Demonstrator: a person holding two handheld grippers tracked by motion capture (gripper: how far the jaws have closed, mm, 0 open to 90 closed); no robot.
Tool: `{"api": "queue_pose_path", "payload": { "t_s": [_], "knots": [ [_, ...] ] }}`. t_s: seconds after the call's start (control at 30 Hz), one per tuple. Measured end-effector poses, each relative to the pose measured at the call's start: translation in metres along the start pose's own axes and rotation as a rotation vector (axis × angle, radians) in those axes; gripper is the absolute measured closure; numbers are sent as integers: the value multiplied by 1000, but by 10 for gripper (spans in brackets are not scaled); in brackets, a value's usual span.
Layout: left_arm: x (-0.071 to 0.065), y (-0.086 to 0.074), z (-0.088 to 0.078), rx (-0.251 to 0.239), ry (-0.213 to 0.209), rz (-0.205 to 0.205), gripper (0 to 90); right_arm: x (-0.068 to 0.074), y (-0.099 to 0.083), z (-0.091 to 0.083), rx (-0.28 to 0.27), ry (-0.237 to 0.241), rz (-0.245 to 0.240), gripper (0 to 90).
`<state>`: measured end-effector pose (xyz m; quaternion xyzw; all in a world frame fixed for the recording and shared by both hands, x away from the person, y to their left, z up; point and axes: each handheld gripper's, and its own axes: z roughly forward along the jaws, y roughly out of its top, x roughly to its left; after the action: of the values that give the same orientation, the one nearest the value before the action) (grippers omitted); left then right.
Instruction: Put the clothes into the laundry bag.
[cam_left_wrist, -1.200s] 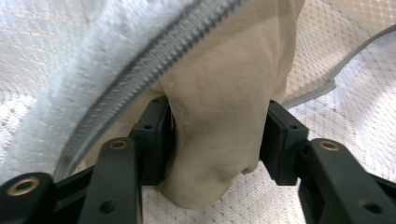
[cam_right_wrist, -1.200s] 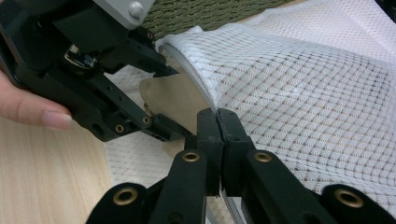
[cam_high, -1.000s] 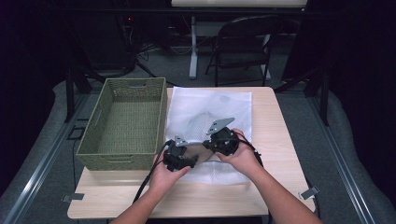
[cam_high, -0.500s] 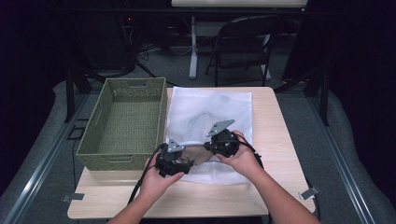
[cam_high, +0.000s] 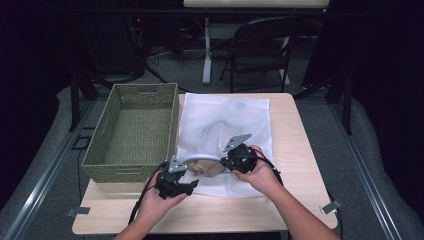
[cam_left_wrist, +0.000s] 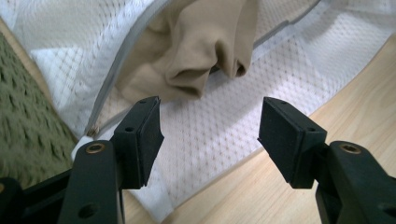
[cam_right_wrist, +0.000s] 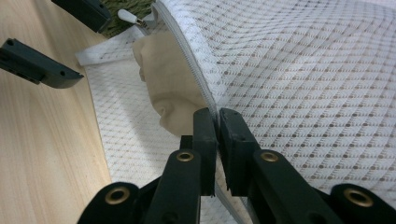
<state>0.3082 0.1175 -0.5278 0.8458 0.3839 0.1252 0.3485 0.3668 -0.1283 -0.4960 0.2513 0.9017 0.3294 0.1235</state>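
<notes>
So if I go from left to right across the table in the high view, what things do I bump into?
Green woven basket → left tongs → tan cloth poking out of the white mesh bag → right tongs → bare wooden table.

mesh bag: 1 | beige cloth: 1 | basket: 1 | table: 1 | chair: 1

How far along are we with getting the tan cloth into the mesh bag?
Partly done: the tan cloth lies in the white mesh bag's open mouth, one end poking out. In hand: the right gripper pinches the bag's zipper edge, jaws just easing; the left gripper is open in front of the cloth. Left: tuck in, zip shut.
</notes>
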Motion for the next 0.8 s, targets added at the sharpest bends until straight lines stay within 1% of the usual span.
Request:
{"api": "queue_pose_path", "payload": {
  "t_s": [0.03,0.07,0.1,0.17,0.2,0.23,0.27,0.33,0.37,0.43,0.47,0.5,0.53,0.57,0.63,0.73,0.8],
  "knots": [
    [0,-2,0,3,5,2,389,0,-1,0,-5,4,7,841],
    [1,-4,0,13,-1,-5,389,1,-3,1,-7,4,12,835],
    [1,-5,1,12,0,-12,390,1,-4,0,-1,5,10,828],
    [3,-8,0,22,0,-1,391,1,-6,-1,-6,6,18,820],
    [3,-10,0,19,-5,-10,392,2,-8,-1,-21,8,31,817],
    [4,-11,1,13,-8,-16,392,2,-9,-2,-22,12,36,815],
    [5,-11,1,17,-18,-12,392,2,-10,-3,-25,16,38,808],
    [4,-13,3,15,-13,-20,392,4,-12,-3,-29,15,44,791],
    [4,-14,4,16,-17,-22,392,5,-13,-3,-36,16,51,782],
    [5,-15,4,21,-19,-13,393,6,-15,-4,-36,19,58,762],
    [5,-17,5,17,-13,-17,393,7,-16,-5,-35,14,61,748],
    [5,-17,5,21,-18,-16,395,8,-17,-6,-43,12,65,736],
    [5,-18,6,13,-12,-20,395,8,-18,-8,-45,9,66,716],
    [6,-19,5,17,-18,-19,395,10,-19,-9,-50,6,70,704],
    [6,-19,5,13,-16,-17,397,12,-21,-11,-54,-16,67,680],
    [6,-20,5,9,-15,-8,400,15,-25,-15,-52,-35,63,652],
    [6,-21,4,13,-21,-9,400,17,-29,-17,-57,-46,71,636]
  ]
}}
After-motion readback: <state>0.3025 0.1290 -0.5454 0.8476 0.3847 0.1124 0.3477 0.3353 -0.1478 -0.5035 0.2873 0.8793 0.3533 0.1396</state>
